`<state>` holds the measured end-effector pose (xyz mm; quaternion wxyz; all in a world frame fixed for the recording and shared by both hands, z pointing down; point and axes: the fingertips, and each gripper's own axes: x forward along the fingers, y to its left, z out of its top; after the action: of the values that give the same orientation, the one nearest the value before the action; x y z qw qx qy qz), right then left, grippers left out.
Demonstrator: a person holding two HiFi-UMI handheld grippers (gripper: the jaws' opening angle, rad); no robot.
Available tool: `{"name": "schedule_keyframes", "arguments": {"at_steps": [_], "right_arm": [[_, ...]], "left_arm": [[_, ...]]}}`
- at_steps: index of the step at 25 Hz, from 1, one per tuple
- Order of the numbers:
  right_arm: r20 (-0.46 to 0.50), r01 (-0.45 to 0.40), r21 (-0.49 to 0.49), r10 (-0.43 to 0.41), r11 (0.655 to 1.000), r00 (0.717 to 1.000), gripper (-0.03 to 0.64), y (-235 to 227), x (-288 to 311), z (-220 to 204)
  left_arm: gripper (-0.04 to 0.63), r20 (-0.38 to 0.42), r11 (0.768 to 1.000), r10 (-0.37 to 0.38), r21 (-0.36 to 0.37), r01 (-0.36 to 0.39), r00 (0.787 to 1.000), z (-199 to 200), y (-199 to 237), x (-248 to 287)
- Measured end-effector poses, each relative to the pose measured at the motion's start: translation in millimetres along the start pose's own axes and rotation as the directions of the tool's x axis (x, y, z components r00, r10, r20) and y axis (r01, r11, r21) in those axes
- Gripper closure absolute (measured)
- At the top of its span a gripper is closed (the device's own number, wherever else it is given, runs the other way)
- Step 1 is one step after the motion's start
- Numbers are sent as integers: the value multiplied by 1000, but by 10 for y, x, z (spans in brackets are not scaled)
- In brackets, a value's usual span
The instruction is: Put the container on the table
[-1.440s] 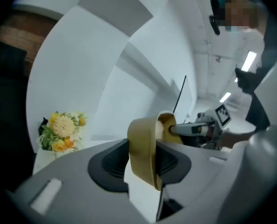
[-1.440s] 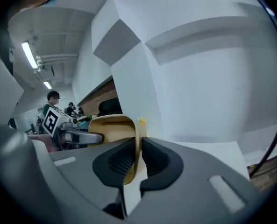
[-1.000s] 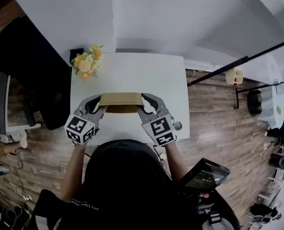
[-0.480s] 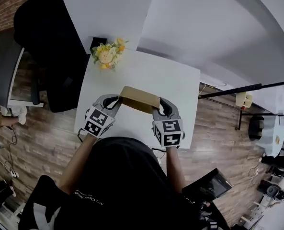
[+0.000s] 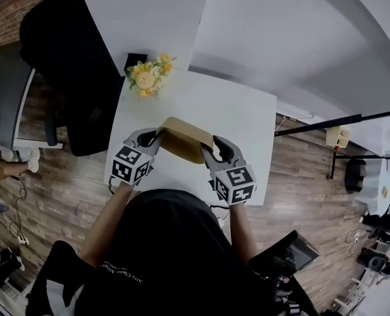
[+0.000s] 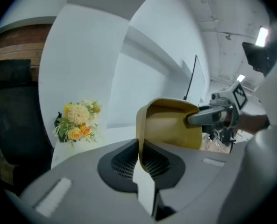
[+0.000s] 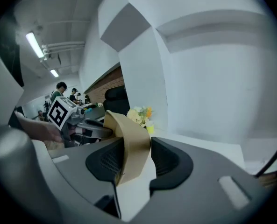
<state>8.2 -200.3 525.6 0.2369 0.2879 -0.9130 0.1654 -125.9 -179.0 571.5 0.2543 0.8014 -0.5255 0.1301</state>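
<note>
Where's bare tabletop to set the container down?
Bare table: the right part, from the container out to the right edge, and the far strip between the flowers and the far-right corner. Crowded: the far-left corner at the flowers, and the near middle around the container.

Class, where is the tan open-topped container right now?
Head view, centre: the container hangs over the white table near yellow flowers, between the left gripper, jaws closing on its rim, and the right gripper, jaws opening around its wall.
</note>
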Motion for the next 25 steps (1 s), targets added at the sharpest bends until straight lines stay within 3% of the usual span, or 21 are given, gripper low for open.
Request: {"name": "schedule_keyframes", "arguments": {"at_steps": [3, 7, 9, 11, 14, 18, 21, 25], "right_arm": [[32, 92, -152, -88, 984, 996, 439, 76, 8, 29], [60, 238, -294, -231, 925, 971, 468, 49, 14, -37], [46, 287, -278, -286, 917, 957, 491, -28, 12, -117], [25, 316, -185, -317, 931, 948, 523, -182, -24, -193], [-39, 301, -103, -306, 948, 951, 560, -426, -59, -319], [-99, 211, -143, -226, 967, 969, 548, -443, -12, -422], [-99, 208, -148, -224, 967, 969, 548, -419, -4, -410], [-121, 198, -151, -217, 968, 969, 554, -349, 65, -459]], "left_arm": [[584, 2, 993, 63, -102, -63, 998, -39, 114, -3], [584, 5, 985, 75, -159, -73, 997, -88, 82, -2], [578, 10, 988, 61, -142, -59, 998, -106, 18, 8], [565, 3, 999, -1, -32, 1, 1000, -147, -142, 34], [522, -43, 987, -128, 97, 131, 991, -250, -424, 61], [514, -91, 987, -149, 38, 153, 985, -374, -457, 99], [515, -106, 989, -150, -17, 149, 983, -420, -420, 130], [511, -151, 985, -153, 52, 163, 977, -505, -358, 96]]}}
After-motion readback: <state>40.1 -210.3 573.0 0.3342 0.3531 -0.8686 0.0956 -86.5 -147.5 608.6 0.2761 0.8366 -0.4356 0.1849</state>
